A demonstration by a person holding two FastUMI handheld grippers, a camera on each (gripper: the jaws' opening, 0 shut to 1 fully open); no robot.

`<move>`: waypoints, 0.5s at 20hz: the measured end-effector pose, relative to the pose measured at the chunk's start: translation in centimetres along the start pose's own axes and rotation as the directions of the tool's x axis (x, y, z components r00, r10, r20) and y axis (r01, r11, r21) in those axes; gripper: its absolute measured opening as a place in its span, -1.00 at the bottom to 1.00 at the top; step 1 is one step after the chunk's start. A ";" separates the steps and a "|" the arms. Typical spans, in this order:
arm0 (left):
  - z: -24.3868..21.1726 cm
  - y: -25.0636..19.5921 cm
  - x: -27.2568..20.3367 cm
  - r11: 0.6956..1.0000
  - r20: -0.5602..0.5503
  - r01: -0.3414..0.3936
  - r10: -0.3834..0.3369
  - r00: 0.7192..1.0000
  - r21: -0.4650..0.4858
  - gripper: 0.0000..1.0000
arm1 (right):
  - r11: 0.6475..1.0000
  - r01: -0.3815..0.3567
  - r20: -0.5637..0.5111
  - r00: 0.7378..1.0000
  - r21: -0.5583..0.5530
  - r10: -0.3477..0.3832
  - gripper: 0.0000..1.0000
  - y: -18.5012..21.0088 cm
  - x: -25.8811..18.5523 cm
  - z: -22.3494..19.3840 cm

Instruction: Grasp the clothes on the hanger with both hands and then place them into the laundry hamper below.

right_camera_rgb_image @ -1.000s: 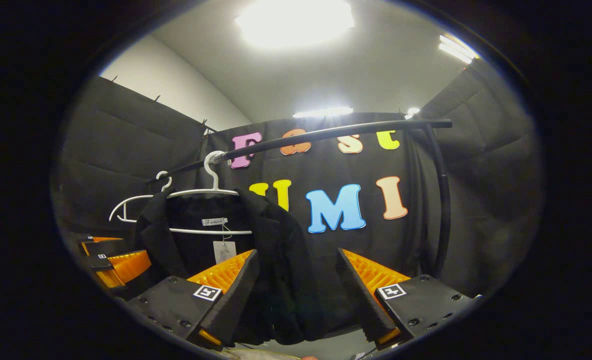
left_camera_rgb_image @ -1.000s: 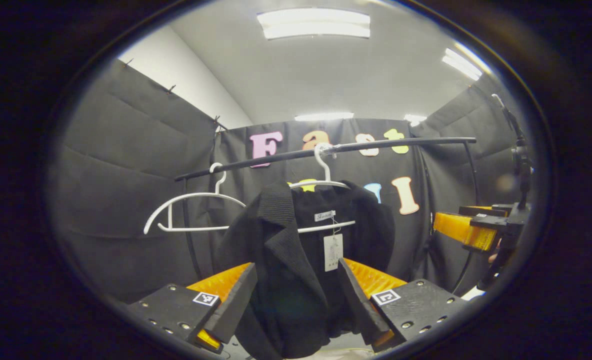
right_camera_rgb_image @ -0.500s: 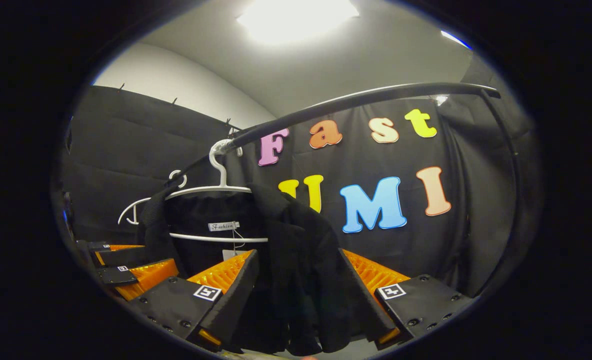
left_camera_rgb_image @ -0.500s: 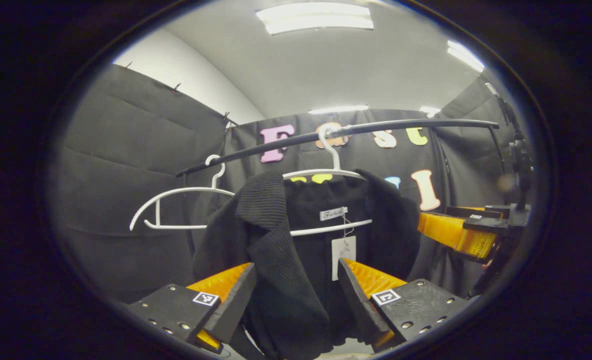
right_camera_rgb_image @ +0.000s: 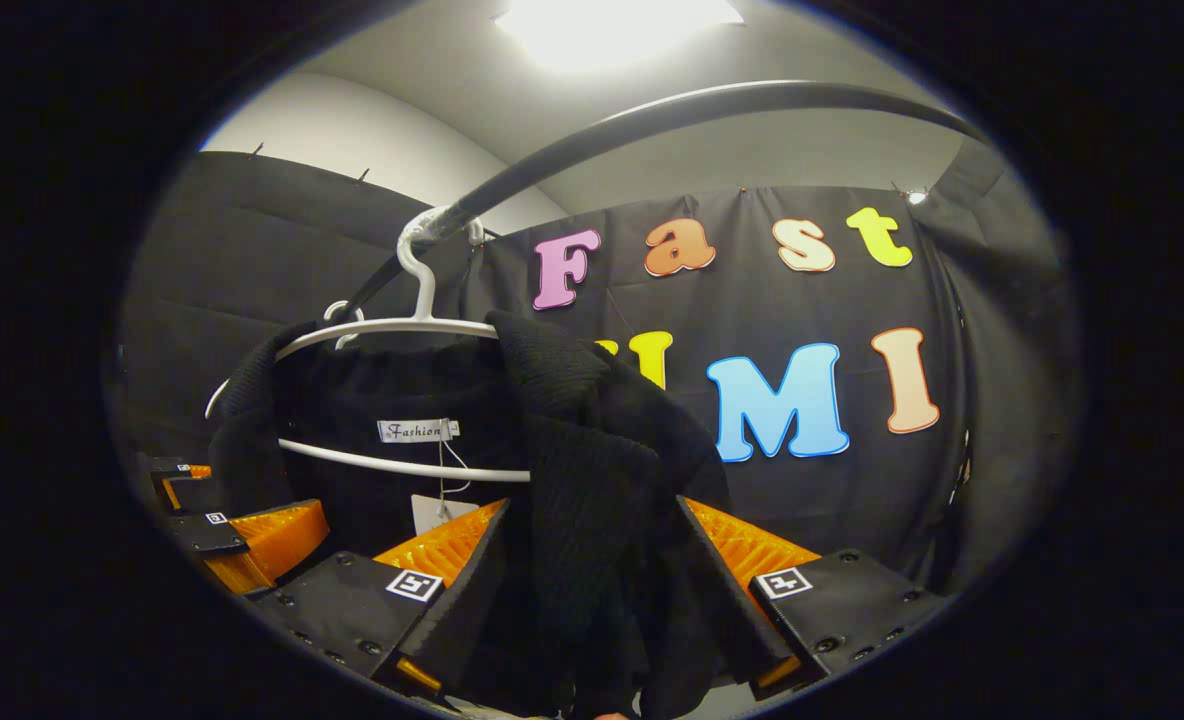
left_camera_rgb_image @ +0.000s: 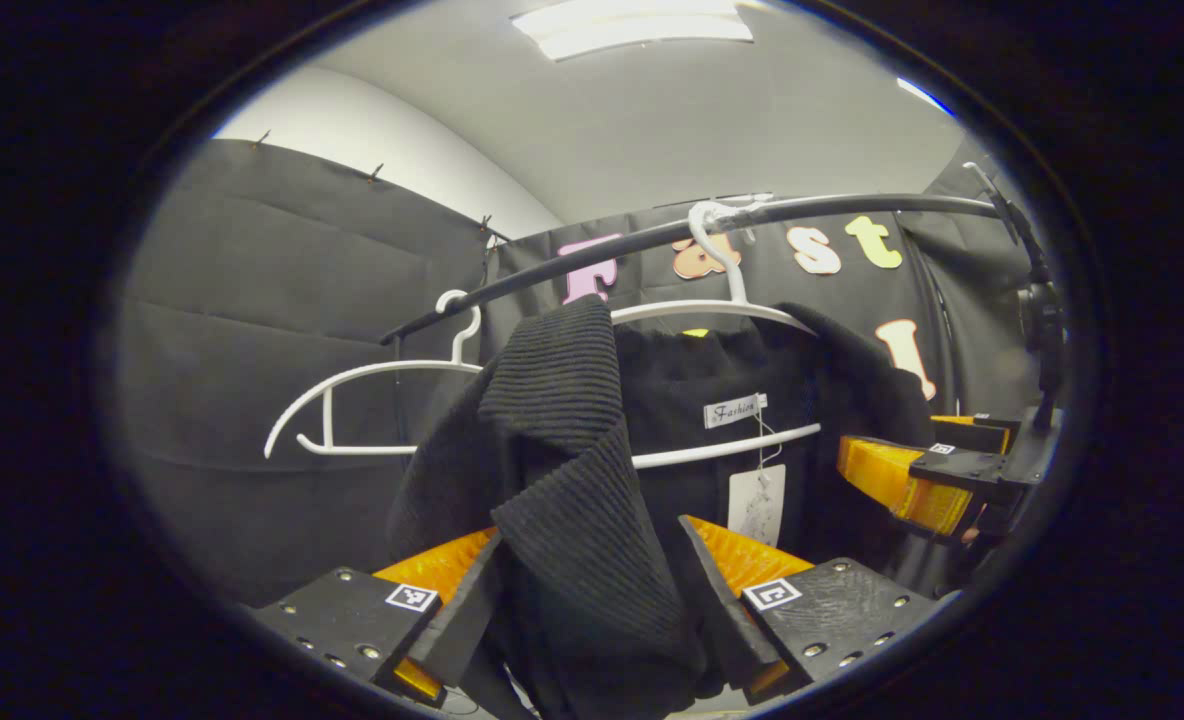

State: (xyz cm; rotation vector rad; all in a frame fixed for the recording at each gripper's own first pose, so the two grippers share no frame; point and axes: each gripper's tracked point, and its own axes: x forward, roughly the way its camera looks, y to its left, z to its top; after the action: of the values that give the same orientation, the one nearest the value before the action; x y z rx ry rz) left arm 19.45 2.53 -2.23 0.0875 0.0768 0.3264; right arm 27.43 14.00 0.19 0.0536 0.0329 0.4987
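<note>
Hanging from a white hanger [left_camera_rgb_image: 712, 310] on the black rail [left_camera_rgb_image: 652, 240], the black knitted jacket [left_camera_rgb_image: 572, 470] is the thing to be taken, and it is not yet off its hanger: its collar and shoulders sit over the hanger's arms, a small neck label and a paper tag [left_camera_rgb_image: 755, 503] dangle at the open front, and its two ribbed front panels fall loose. The left claw [left_camera_rgb_image: 592, 600] stands wide apart with one front panel draped down between its fingers, the cloth near or brushing them but not, as far as I can judge, pinched. In the right gripper view the right claw [right_camera_rgb_image: 592, 600] is likewise spread wide around the jacket's [right_camera_rgb_image: 592, 480] other front edge, below the same hanger [right_camera_rgb_image: 392, 325]. The right claw also shows at the far right of the left gripper view, beside the jacket's shoulder, and the left claw at the lower left of the right gripper view. A second, bare white hanger [left_camera_rgb_image: 352, 400] hangs farther along the rail. The step in hand seems to be the approach to the two-handed grasp; the next move calls for both claws to close firmly on the thick knit, then lift the shoulders up and off the hanger's arms before lowering the garment, and where the hamper stands I cannot tell
</note>
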 end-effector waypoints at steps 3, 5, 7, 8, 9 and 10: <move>-0.3 -0.2 0.8 1.000 -0.010 -0.013 0.014 1.000 0.014 0.88 | 1.000 0.003 -0.023 1.000 0.018 -0.002 0.86 -0.2 1.4 -0.7; -0.3 0.1 1.2 0.999 -0.004 -0.035 0.035 0.999 0.023 0.86 | 0.999 -0.009 -0.041 0.999 0.036 0.011 0.76 0.4 2.2 -1.3; -0.6 0.8 1.2 0.998 -0.006 -0.060 0.060 0.998 0.025 0.56 | 0.999 -0.022 -0.049 0.999 0.033 0.023 0.41 0.9 2.5 -1.6; -0.7 1.0 1.0 0.997 -0.011 -0.066 0.067 0.998 0.029 0.34 | 0.999 -0.027 -0.046 0.999 0.023 0.028 0.17 1.0 2.4 -1.5; -0.6 1.3 0.9 0.997 -0.012 -0.071 0.072 0.997 0.031 0.10 | 0.999 -0.030 -0.040 0.999 0.012 0.030 -0.24 1.1 2.3 -1.5; -0.6 1.2 0.7 0.998 -0.013 -0.057 0.057 0.998 0.026 -0.03 | 1.000 -0.019 -0.032 0.999 0.000 0.019 -0.51 0.7 2.2 -1.2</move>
State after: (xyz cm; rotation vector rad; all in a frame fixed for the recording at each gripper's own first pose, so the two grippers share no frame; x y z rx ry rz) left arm 19.69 3.90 -2.79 0.1131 0.0926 0.3833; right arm 29.02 15.71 -1.04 0.0454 0.0632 0.5189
